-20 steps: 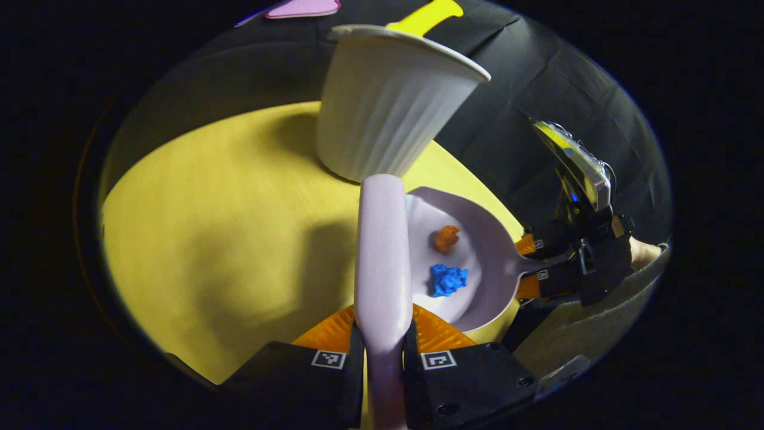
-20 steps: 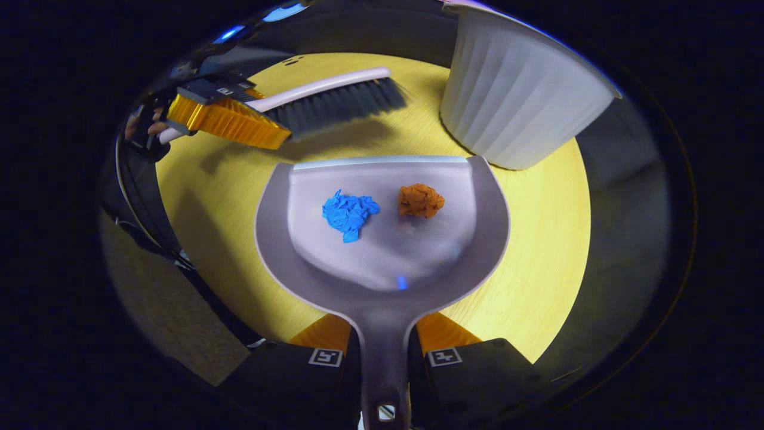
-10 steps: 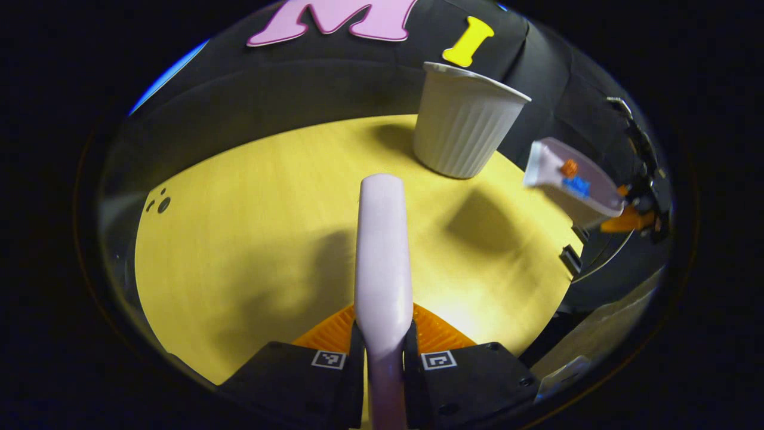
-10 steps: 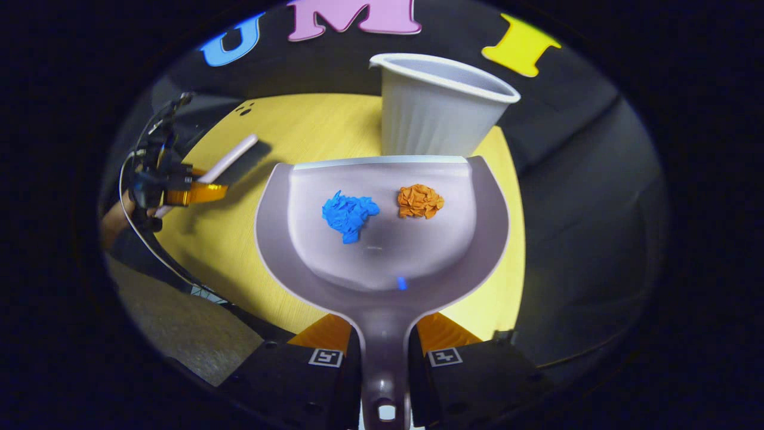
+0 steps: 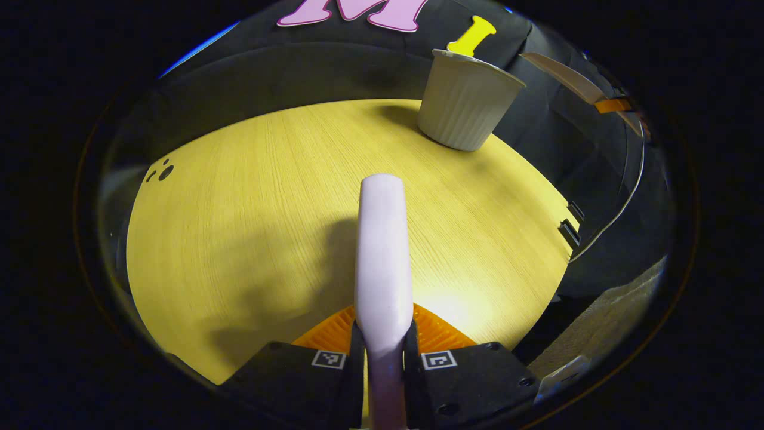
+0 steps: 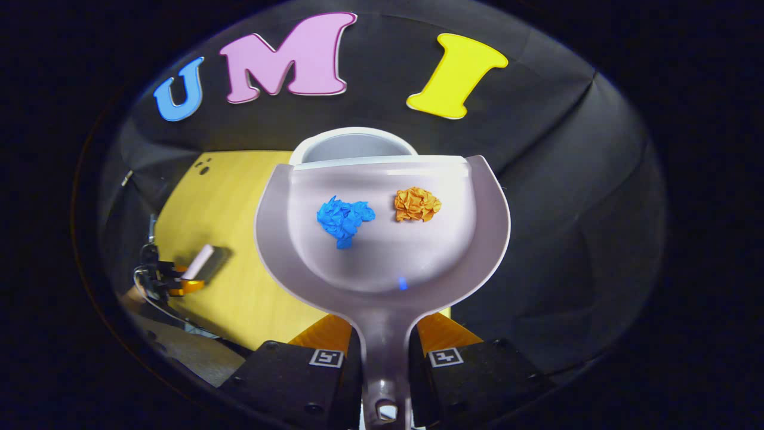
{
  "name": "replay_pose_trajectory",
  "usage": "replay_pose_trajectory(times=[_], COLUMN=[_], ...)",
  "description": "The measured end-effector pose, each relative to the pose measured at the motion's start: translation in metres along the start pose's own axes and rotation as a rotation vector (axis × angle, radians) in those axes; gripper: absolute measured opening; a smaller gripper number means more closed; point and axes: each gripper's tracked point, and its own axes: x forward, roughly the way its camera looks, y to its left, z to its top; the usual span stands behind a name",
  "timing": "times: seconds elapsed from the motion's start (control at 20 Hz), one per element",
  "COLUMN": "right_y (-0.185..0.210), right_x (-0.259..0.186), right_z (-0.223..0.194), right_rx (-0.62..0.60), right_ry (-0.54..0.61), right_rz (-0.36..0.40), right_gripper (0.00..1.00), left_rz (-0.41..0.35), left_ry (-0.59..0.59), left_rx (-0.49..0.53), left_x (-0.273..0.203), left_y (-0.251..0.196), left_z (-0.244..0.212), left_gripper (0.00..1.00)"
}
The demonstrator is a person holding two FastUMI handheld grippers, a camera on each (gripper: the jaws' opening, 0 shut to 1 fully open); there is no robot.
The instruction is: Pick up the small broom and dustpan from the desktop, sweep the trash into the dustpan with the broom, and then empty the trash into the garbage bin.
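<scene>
In my right gripper (image 6: pixel 382 352) I hold the pale lilac plastic dustpan (image 6: pixel 382 239) by its handle, with both fingers pressed on the handle from the two sides. Half a second ago the pan was lower and the white ribbed plastic garbage bin (image 6: pixel 352 146) stood behind it with its whole side in view; now I have lifted the pan, and its front edge sits just before the open mouth of the bin, which looks out above that edge. The crumpled blue paper ball (image 6: pixel 345 218) and the crumpled orange paper ball (image 6: pixel 416 204) lie in the pan, close together and a little behind the front edge, and neither has rolled. My left gripper (image 5: pixel 382 346) is closed on the pale lilac handle of the small broom (image 5: pixel 383 251), held above the yellow wooden desktop (image 5: pixel 250 209), far from the bin (image 5: pixel 465 101); in the left gripper view the dustpan (image 5: pixel 564 77) appears high and to the right of the bin. I judge that the sweeping is finished and the emptying is about to begin: the pan should go forward over the bin's opening and then tip, so that both balls slide inside and not past the rim.
</scene>
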Motion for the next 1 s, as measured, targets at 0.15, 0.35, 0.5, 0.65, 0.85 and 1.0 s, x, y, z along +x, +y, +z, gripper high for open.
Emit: replay_pose_trajectory(times=[0.15,0.35,0.5,0.65,0.85,1.0], right_y=[-0.003,-0.015,-0.039,-0.052,-0.072,-0.076], right_x=[-0.006,-0.016,-0.026,-0.024,-0.033,-0.032], right_z=[-0.002,0.005,0.014,0.021,0.027,0.040], right_rx=[-0.059,-0.193,-0.296,-0.405,-0.595,-0.685], right_ry=[0.022,0.091,0.146,0.207,0.324,0.343], right_rz=[-0.061,-0.137,-0.189,-0.235,-0.278,-0.286], right_gripper=[0.36,0.32,0.36,0.36,0.35,0.35], left_rz=[0.005,0.018,0.026,0.028,0.022,0.036], left_ry=[-0.007,-0.004,-0.005,-0.006,-0.006,-0.003], left_rx=[-0.015,-0.029,-0.028,-0.045,-0.069,-0.058], left_x=[-0.004,-0.007,-0.007,-0.008,-0.006,-0.005], left_y=[0.006,0.015,0.022,0.025,0.021,0.023], left_z=[-0.003,-0.007,-0.008,-0.010,-0.015,-0.017], left_gripper=[0.31,0.31,0.31,0.31,0.31,0.31])
